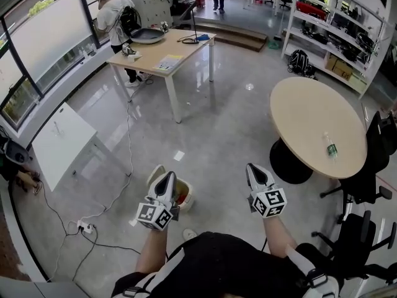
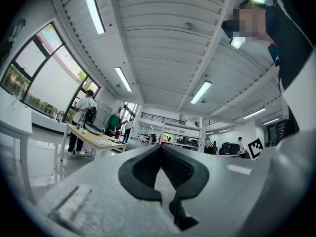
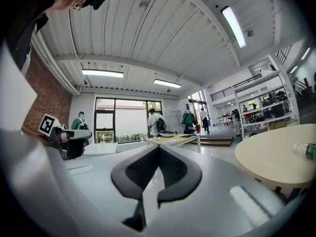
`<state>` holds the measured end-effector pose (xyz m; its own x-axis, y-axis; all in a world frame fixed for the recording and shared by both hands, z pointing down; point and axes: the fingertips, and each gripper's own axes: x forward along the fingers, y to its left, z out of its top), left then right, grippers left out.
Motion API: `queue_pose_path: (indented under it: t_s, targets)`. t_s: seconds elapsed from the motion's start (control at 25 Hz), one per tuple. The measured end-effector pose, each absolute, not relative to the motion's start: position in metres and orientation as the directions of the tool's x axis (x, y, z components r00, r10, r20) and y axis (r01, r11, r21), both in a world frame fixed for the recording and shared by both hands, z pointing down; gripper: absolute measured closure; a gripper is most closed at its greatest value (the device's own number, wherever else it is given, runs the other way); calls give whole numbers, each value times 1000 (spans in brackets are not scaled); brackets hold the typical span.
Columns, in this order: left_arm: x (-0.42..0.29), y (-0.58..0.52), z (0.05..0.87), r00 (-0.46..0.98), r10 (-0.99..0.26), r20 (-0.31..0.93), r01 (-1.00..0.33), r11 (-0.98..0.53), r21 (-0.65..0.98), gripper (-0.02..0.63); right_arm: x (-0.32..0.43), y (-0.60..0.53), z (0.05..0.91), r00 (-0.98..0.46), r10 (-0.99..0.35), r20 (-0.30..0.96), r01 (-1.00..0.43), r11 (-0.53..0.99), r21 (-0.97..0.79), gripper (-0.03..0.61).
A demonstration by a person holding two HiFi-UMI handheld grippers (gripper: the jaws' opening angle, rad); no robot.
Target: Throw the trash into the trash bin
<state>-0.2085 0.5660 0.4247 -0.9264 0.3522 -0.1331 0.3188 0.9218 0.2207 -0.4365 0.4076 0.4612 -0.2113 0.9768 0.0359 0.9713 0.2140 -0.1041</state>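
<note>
Left tongs (image 1: 166,182) and right tongs (image 1: 255,175) are pressed together, empty. Trash bin (image 1: 187,197) sits beneath the left tongs. Likely next: fetch the bottle (image 1: 330,146) from the round table (image 1: 310,113), two o'clock.

The left gripper (image 1: 166,177) overlaps the bin's (image 1: 188,192) left rim; the right gripper (image 1: 254,167) is near the bin's right. Farther right stands a round table (image 1: 310,117) bearing a bottle (image 1: 330,146).

A round wooden table (image 1: 310,123) stands on a glossy grey floor (image 1: 229,123); beyond it is white shelving (image 1: 338,36), left of it a rectangular table (image 1: 152,53) and windows (image 1: 43,39).
</note>
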Motion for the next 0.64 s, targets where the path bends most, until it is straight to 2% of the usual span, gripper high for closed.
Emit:
queue_pose_path:
  t_s: [0.16,0.64]
  targets:
    - [-212,566,424,-935,334,-117,312,934,177,611,-438,412,463,-215,976,38,968,218,-125,574]
    - [-201,582,406,-905,375,-201,339,921,191,611,-431,420,457,-216,976,25,969,218,-114,574]
